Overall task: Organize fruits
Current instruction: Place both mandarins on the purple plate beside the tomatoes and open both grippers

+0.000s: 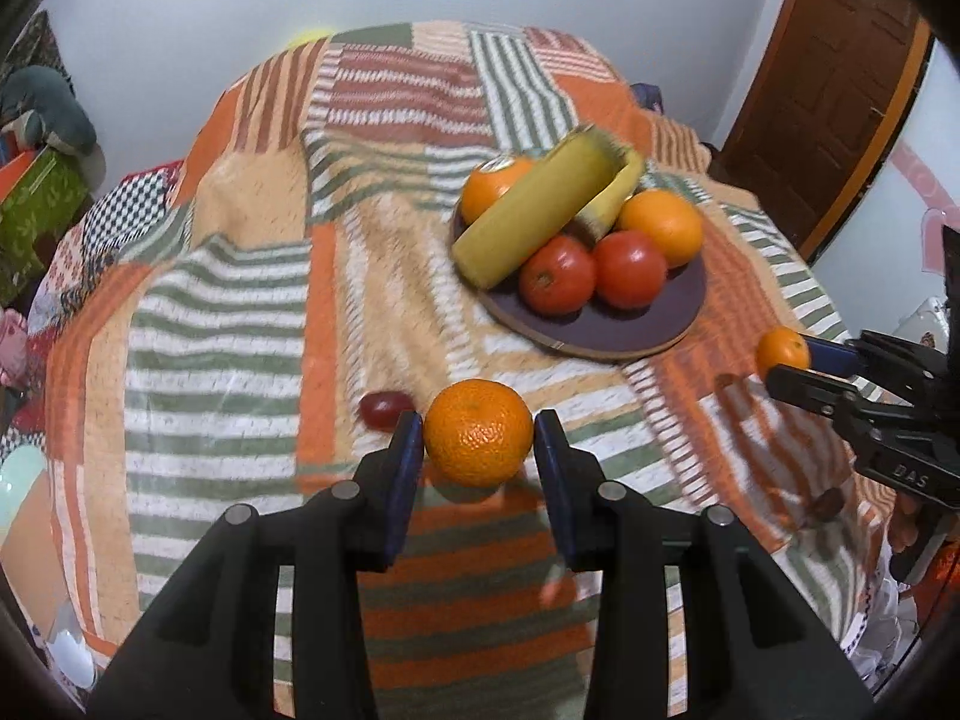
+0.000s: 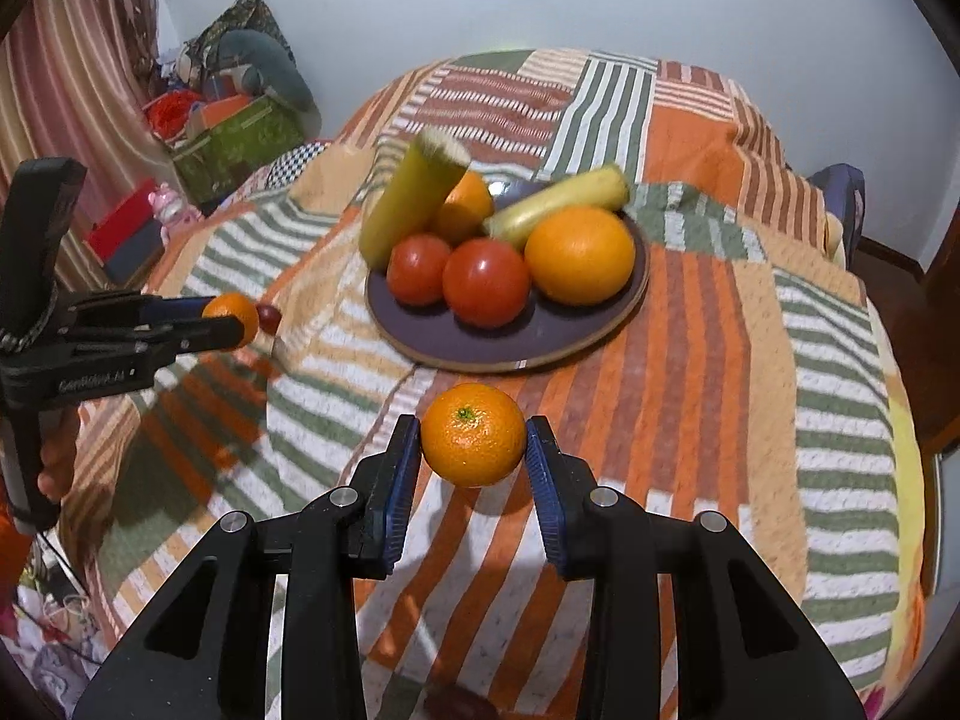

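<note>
Pale wall (image 2: 720, 12) at the far side, wooden door (image 1: 828, 90) far right, striped curtain (image 2: 78, 78) left, green box (image 2: 240, 144) beneath.

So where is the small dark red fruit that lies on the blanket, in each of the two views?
Left wrist view: the small dark red fruit lies on the blanket, just left of the left gripper and its mandarin.
Right wrist view: it is at the left, just past the mandarin in the left gripper.
Shared landmark: the purple plate of fruit.
</note>
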The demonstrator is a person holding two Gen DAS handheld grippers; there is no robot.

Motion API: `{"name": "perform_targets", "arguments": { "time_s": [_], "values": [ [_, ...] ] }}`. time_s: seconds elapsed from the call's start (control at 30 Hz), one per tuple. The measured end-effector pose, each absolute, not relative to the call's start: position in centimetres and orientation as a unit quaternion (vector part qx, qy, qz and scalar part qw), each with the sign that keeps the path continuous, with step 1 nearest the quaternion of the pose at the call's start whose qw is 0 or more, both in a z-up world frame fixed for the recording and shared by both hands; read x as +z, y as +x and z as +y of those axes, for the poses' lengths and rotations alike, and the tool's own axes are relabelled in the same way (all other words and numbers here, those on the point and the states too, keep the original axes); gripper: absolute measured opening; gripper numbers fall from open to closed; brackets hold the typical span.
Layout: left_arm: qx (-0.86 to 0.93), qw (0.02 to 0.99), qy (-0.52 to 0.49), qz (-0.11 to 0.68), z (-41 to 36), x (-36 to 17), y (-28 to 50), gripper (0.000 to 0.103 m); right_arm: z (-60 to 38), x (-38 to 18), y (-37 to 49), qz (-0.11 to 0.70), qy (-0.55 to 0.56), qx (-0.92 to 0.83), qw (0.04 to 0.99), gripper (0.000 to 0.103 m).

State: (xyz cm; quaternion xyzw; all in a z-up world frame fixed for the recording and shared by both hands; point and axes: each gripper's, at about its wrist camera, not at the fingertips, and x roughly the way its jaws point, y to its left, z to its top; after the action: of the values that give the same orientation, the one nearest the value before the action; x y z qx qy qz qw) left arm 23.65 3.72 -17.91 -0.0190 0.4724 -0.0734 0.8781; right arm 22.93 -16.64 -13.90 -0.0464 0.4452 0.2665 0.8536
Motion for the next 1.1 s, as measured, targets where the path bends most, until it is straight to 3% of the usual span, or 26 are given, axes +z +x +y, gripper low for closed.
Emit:
{"name": "perform_targets", "arguments": {
  "time_s": [0.5, 1.1],
  "values": [
    [-0.113, 0.887, -0.024, 0.448, -0.6, -16.4, 27.2, 0.038, -16.8, -12.8, 26.6, 0.417, -0.038, 0.252, 0.872, 0.033],
    [-0.132, 0.865, 0.006, 0.483, -3.9, -20.6, 30.9, 0.038, -15.0, -16.6, 29.0, 0.456, -0.072, 0.26, 0.848, 0.033]
  ]
}}
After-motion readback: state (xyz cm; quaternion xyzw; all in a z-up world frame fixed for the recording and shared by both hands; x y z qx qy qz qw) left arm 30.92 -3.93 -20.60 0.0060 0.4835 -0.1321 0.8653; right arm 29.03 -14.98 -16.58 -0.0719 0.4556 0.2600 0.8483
